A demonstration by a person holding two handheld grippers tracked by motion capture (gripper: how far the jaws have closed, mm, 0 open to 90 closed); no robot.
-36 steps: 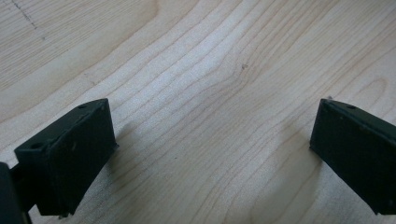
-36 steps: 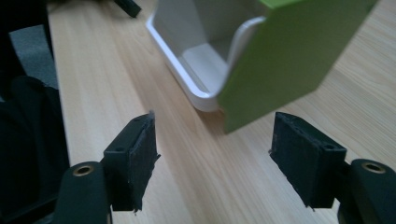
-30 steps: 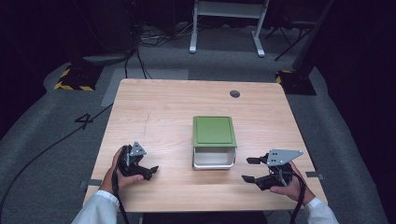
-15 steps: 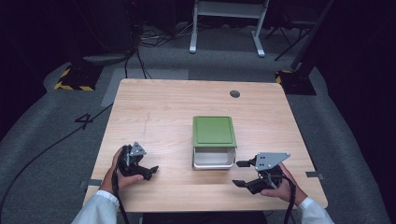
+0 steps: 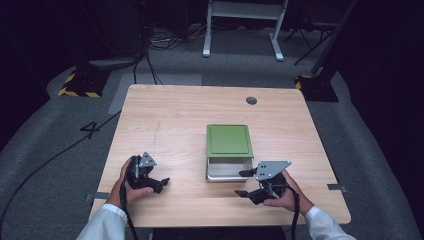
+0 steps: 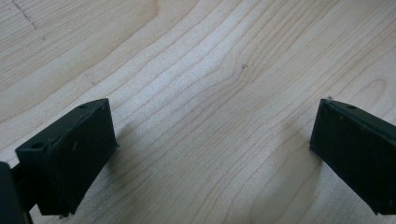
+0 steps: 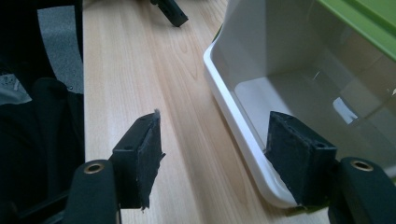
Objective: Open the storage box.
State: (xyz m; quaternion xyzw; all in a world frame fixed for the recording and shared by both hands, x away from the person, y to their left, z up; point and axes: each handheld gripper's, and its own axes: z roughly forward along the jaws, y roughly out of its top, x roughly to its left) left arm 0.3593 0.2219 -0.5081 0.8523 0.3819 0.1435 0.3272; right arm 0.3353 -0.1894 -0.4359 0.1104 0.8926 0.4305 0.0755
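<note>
White box (image 5: 223,170) with a green lid (image 5: 229,140) slid partly back sits near the middle of the worktop (image 5: 175,115); its exposed near end looks empty and no lettering can be read on it. Right gripper (image 5: 245,183) has released fingers straddling the box's near rim, one inside. Left gripper (image 5: 162,182) rests released on bare wood.

Light falls from above onto the pale wooden table (image 5: 190,125), which stands bright while the floor (image 5: 45,150) and the far room sink into near black. The high view is soft and a little grainy. In the left gripper view a pale sheen crosses the wood grain and soft shadows sit under both jaws. In the right gripper view the white container (image 7: 261,70) shows faint reflections, and its near jaws look slightly blurred.
</note>
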